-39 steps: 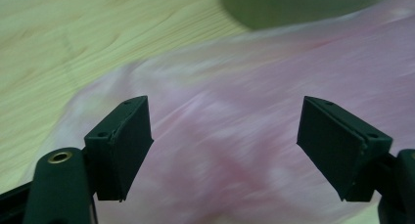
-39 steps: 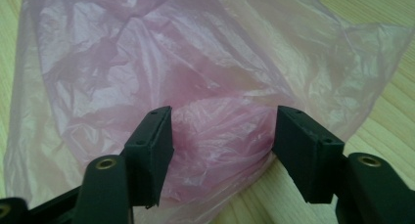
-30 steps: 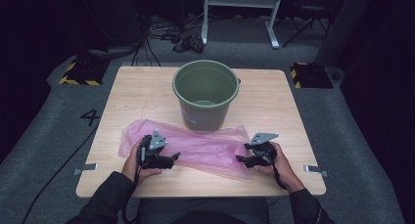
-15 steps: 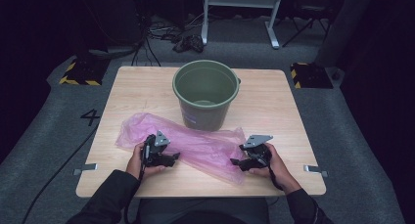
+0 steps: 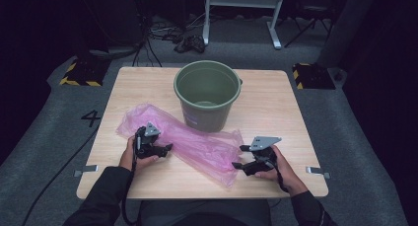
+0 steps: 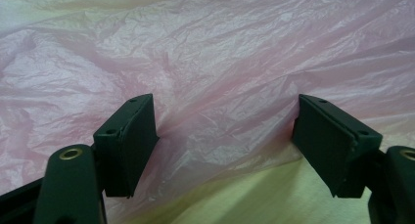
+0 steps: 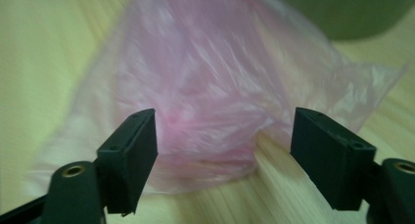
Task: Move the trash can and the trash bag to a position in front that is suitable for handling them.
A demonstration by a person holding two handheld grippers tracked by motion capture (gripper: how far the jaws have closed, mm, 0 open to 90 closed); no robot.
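Note:
A crumpled pink plastic bag lies flat across the front of the wooden table, just in front of a green bucket. My left gripper rests on the bag's left part, open, with the film spread under and beyond its jaws. My right gripper sits at the bag's right end, open, its jaws on either side of the bag's edge. The bucket's base shows beyond that edge. Neither gripper holds anything.
The bucket stands upright at the table's middle, its inside bare. A metal frame and cables lie on the grey floor behind the table. A painted number 4 marks the floor at the left.
My right gripper has slid down and toward the front right end of the bag. The left gripper has stayed on the bag's left part.

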